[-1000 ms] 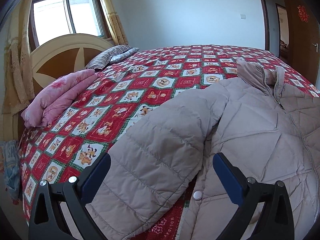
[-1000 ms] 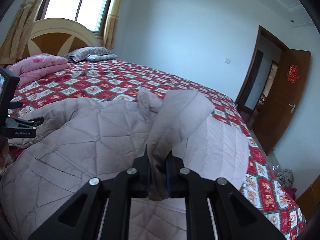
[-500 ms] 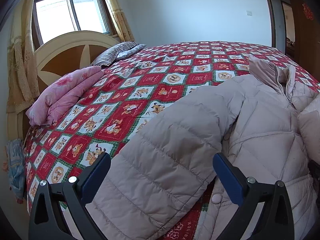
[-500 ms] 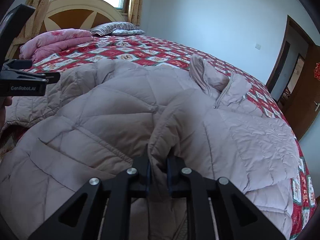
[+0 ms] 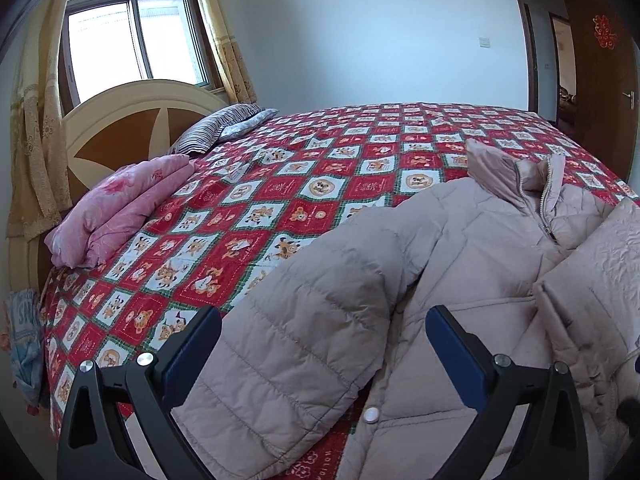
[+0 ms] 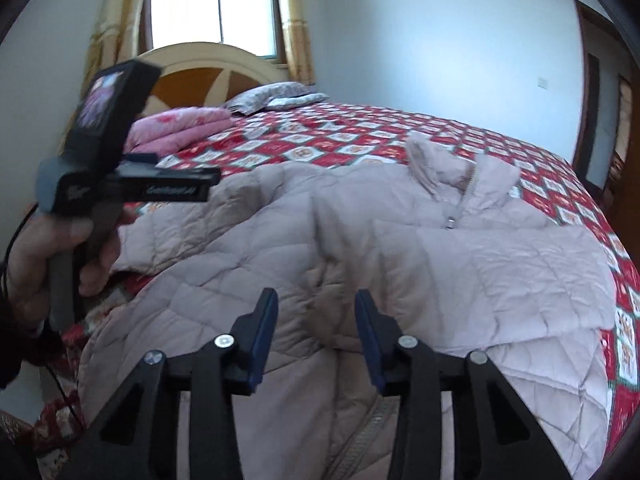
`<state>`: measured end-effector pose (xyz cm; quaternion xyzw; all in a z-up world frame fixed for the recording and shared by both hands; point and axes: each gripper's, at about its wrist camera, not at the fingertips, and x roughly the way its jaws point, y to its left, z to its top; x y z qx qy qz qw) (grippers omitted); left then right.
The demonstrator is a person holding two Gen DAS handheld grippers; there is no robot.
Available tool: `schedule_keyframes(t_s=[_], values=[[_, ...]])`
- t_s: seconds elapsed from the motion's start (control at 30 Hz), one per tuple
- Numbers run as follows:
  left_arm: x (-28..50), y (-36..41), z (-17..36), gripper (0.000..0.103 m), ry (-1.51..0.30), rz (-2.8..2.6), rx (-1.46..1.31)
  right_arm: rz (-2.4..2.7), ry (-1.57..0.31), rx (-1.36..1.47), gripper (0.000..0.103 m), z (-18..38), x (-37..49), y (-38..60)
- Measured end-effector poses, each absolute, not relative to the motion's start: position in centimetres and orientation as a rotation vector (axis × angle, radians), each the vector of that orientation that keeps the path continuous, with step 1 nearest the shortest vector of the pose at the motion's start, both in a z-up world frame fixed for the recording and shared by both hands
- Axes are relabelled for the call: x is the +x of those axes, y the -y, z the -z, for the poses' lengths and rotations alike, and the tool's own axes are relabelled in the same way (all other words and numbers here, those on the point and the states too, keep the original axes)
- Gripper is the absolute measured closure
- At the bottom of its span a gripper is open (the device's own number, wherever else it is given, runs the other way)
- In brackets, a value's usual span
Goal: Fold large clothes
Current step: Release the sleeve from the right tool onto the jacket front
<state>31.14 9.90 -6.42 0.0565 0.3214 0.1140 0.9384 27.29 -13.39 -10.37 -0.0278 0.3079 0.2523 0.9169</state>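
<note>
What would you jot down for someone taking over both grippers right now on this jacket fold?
Left gripper: open, empty, hovering over the jacket's near sleeve.
Right gripper: jaws opening, pads clear of the fabric, nothing held.
Jacket: spread front-up on the bed, zipped, collar toward the far side. One sleeve is already folded across the chest.
Left: fold the near sleeve in, then fold the body.

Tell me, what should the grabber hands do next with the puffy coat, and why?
Probably the left gripper should close on the sleeve lying between its wide-open jaws and fold it over the coat. The other sleeve already lies across the front, and the right gripper is opening, its pads off the fabric.
</note>
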Motion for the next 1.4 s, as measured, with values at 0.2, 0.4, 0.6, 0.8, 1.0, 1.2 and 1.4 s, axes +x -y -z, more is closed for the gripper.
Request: schedule_keyframes(t_s=[0.2, 0.4, 0.6, 0.8, 1.0, 1.2, 1.4], values=[[31.3, -6.2, 5.8, 0.001, -0.642, -0.174, 0.126, -0.271, -0.812, -0.024, 0.065, 13.2, 33.4, 15.0], [32.0, -3.6, 6.4, 0.001, -0.646, -0.146, 0.154, -0.418, -0.858, -0.064, 0.074, 15.1, 33.8, 10.0], [33.3, -3.3, 7.9, 0.001, -0.696, -0.161, 0.149, -0.5, -0.87, -0.063, 0.074, 16.0, 33.5, 9.6], [34.4, -3.7, 7.8, 0.001, -0.695, -0.207, 0.151, -0.531, -0.876, -0.044, 0.073, 16.5, 33.3, 9.0], [33.9, -3.8, 7.3, 0.001, -0.696, -0.231, 0.151, -0.59, -0.862, -0.051, 0.074, 14.7, 31.9, 10.2], [33.2, -0.4, 6.1, 0.001, -0.614, -0.196, 0.216, -0.48, -0.79, -0.001, 0.056, 10.1, 30.7, 18.1], [34.9, 2.1, 11.4, 0.001, -0.706, -0.25, 0.385, -0.125, -0.745, 0.116, 0.056, 9.9, 36.4, 27.2]])
